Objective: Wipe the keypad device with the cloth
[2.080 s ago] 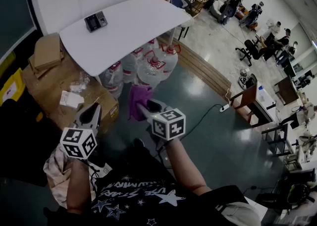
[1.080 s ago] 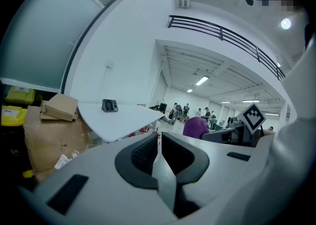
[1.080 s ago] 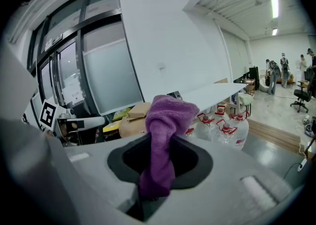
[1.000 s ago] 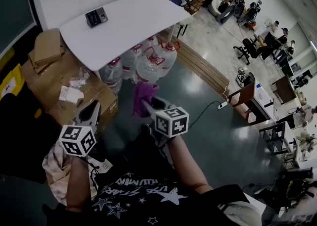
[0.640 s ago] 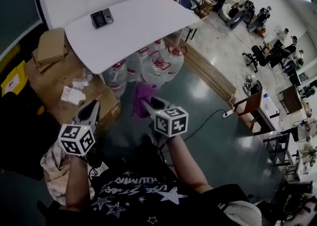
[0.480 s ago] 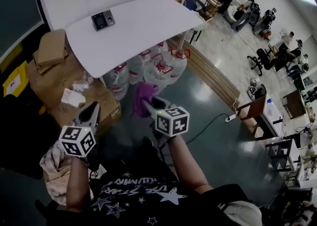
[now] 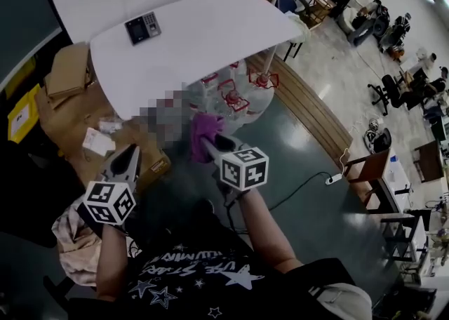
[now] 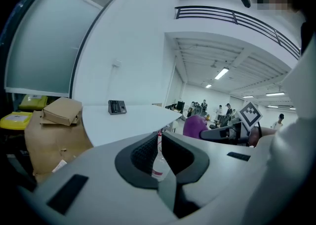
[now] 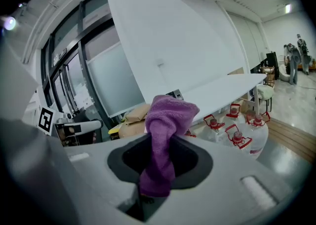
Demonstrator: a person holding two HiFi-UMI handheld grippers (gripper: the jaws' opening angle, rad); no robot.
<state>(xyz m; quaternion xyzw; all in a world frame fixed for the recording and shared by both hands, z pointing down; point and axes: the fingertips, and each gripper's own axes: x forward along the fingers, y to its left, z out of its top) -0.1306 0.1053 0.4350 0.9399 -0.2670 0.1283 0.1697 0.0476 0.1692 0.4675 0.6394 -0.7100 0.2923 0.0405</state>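
The purple cloth (image 9: 170,113) looks like soft, nappy terry against the matt grey plastic right gripper (image 9: 160,142). Under the smooth white tabletop (image 7: 210,38) stand glossy clear plastic water jugs (image 7: 242,94); beside it, matt brown cardboard boxes (image 7: 66,73).

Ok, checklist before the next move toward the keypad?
1. Cloth gripped: ok. The right gripper is shut on it, with a wad sticking out in front.
2. Left gripper free: ok. Jaws together, nothing held.
3. Keypad located: ok. It sits at the far corner of the table.
4. Cloth on keypad: not ok. Both grippers are short of the table, over the floor.
5. Approach: cannot tell. Water bottles stand under the near table edge.
6. Keypad fixed to the table: cannot tell.
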